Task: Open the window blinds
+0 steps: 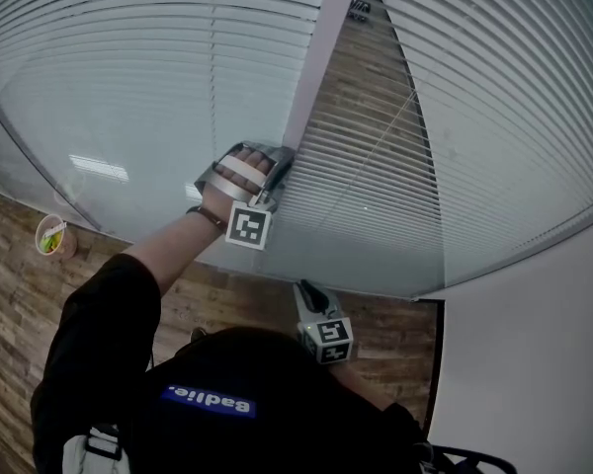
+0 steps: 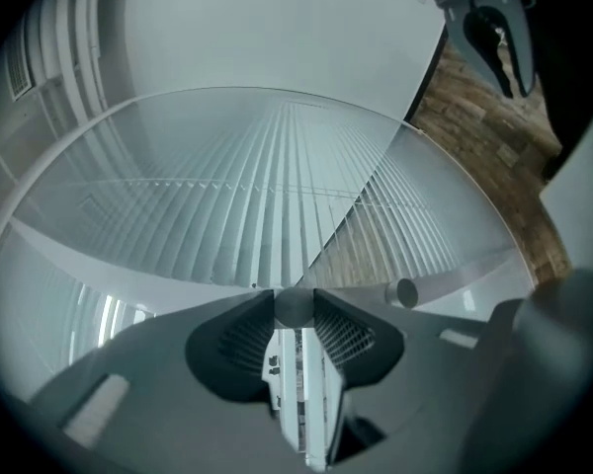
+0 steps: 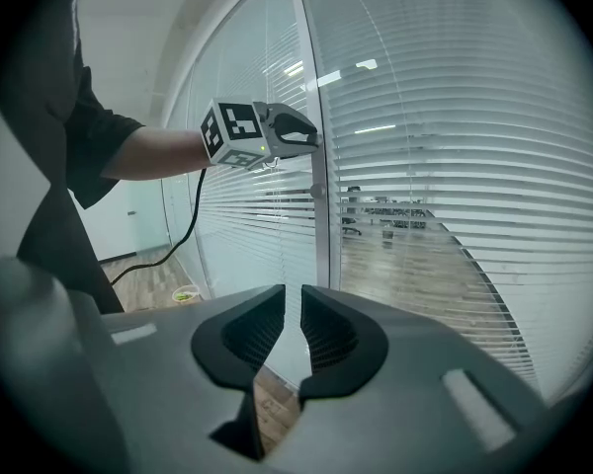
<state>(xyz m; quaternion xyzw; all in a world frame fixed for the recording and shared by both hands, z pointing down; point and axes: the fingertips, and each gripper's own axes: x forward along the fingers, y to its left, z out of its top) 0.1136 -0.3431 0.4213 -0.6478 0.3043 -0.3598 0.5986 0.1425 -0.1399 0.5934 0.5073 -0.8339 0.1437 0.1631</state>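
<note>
Grey and round, the small knob (image 2: 295, 305) on the window post (image 1: 321, 57) is pinched between the jaws of the left gripper (image 1: 280, 162), so the grip looks made and the turning seems to be what is left. The blinds (image 1: 494, 97) hang behind the glass on both sides of that post, with the room beyond showing between some slats, yet they look far from fully opened. The right gripper (image 3: 289, 314) hangs low, its jaws all but together on nothing.
</note>
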